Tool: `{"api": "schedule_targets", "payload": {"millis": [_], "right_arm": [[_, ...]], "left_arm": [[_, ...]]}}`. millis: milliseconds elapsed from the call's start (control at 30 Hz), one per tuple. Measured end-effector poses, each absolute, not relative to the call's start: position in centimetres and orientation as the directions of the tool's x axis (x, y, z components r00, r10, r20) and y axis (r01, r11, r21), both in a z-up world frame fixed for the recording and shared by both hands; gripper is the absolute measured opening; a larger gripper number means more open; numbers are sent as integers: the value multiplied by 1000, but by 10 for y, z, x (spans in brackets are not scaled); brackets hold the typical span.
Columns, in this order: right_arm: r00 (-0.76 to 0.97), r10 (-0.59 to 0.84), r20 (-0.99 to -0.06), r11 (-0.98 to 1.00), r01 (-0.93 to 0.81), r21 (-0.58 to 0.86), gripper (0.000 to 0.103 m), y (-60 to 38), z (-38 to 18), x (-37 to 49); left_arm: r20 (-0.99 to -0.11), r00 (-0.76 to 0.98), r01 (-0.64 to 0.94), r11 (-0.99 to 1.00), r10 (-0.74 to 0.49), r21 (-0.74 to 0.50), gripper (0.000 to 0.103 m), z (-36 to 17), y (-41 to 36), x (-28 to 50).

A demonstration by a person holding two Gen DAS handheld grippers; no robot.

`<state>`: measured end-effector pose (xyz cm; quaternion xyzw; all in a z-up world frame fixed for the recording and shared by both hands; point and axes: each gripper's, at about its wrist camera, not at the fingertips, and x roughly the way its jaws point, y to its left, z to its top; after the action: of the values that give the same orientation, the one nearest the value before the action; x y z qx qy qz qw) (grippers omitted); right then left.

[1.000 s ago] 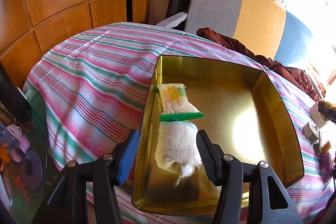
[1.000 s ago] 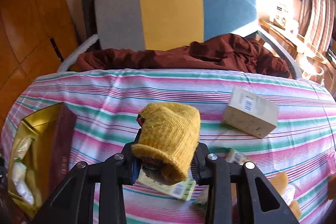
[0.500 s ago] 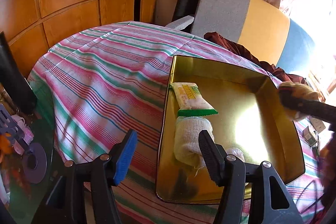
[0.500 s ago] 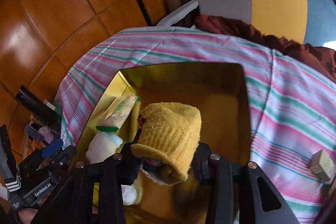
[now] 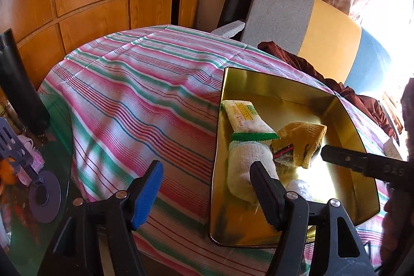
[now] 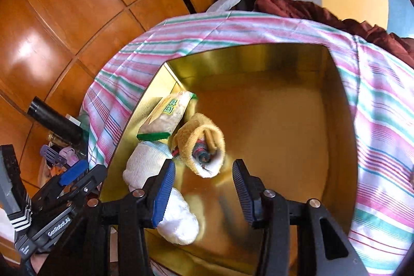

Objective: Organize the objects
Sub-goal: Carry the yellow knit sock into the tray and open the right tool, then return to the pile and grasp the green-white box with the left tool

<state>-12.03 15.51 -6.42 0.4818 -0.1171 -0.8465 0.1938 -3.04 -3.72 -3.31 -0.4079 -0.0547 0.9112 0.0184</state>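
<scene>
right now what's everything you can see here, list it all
tray: one, gold metal, on the striped cloth
snack packet: one, cream with green end, at the tray's left wall
white sock roll: one, off-white, in the tray below the packet
yellow sock roll: one, mustard, in the tray right of the white roll
white bundle: one, white, at the tray's near edge
tablecloth: one, pink, green and white stripes, over the table
chair: one, grey, yellow and blue, behind the table
dark red cloth: one, on the chair
left gripper: fingers opening, nothing between them
right gripper: fingers opening, off the yellow roll
</scene>
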Motion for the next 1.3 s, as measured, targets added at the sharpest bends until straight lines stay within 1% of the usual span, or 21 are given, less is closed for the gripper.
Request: {"api": "schedule_targets", "payload": {"millis": [133,200,433,567,733,933,1033,1100,1133,1233,1267,1300], "right_arm": [[-515,-404,-756,-914,186,361,46,180,-51,-106],[-535,-389,-750,-918,163,361,46,195,-47,-97],[-579,-299,-758,-939,36,342,46,260,-45,-72],[-599,-231,-767,-943,-55,327,46,309,-47,-57],[-620,-124,-775,-920,-222,325,46,381,-50,-36],[-655,17,-755,-848,-409,336,47,461,-41,-11],[-670,96,-736,-782,-508,360,47,501,-40,2],[-670,149,-727,-724,-574,381,47,522,-45,14],[-665,159,-730,-689,-604,400,47,531,-50,19],[-670,114,-733,-599,-635,487,47,549,-62,28],[-673,112,-731,-594,-635,493,47,551,-62,29],[-672,115,-731,-596,-636,490,47,551,-62,29]], "left_arm": [[-733,-675,-12,-994,87,-107,71,-28,-30,-29],[-726,-681,-30,-994,96,-103,73,-24,-24,-27],[-719,-681,-110,-990,141,-90,75,-14,4,-26],[-718,-675,-172,-982,173,-74,75,-9,32,-25],[-717,-657,-280,-958,233,-55,75,-2,73,-23],[-721,-617,-420,-907,315,-37,75,3,126,-16],[-719,-594,-502,-864,361,-19,79,7,156,-11],[-724,-575,-545,-838,381,-7,83,11,178,-9],[-728,-563,-564,-826,392,-9,84,12,189,-9],[-730,-523,-617,-787,440,-32,87,17,223,-8],[-732,-511,-636,-771,451,-32,89,16,234,-8],[-734,-501,-651,-759,458,-29,89,15,246,-8]]}}
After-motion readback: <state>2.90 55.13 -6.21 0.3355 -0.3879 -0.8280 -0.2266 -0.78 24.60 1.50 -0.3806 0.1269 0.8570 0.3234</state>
